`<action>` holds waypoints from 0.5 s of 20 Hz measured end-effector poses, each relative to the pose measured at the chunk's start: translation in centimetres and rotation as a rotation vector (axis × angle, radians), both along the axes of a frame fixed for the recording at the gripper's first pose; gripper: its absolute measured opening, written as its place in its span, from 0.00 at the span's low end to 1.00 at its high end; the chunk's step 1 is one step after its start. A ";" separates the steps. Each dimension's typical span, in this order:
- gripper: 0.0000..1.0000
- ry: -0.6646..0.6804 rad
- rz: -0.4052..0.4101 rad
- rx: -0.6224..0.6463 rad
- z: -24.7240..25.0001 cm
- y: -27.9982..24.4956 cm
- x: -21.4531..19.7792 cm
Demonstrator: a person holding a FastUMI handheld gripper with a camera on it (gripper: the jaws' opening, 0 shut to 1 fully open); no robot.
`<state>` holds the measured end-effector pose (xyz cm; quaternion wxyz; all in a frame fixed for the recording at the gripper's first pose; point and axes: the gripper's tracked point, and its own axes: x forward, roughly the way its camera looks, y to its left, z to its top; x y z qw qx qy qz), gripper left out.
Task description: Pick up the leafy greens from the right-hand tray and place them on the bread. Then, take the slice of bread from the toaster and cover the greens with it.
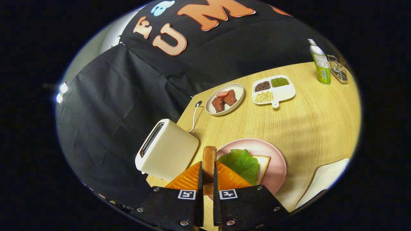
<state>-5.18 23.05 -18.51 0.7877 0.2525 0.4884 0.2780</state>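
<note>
My gripper (208,175) is shut on a slice of bread (209,158), held edge-on between the two fingers (189,178). Just ahead and right of the fingers sits a pink plate (276,160) with a green leaf (241,162) lying on another slice of bread (263,163). Left of the fingers stands the cream toaster (167,150), its slot dark and seen from the side. The held slice hangs between the toaster and the plate.
A white tray (324,178) lies to the right of the plate. Farther off are a round dish with meat pieces (225,98), a divided dish of beans (273,89), a green bottle (321,62) and a wire rack (339,69). The toaster's cord (194,117) runs back.
</note>
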 end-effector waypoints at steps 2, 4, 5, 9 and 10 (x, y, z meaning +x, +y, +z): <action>0.12 0.015 -0.006 -0.007 -0.9 -0.4 -0.2; 0.12 0.031 -0.017 -0.002 -1.6 -0.9 -0.3; 0.12 0.036 -0.022 -0.009 -2.0 -1.3 -0.3; 0.12 0.068 -0.044 -0.006 -3.4 -2.1 -0.5; 0.12 0.076 -0.050 -0.004 -3.7 -2.4 -0.5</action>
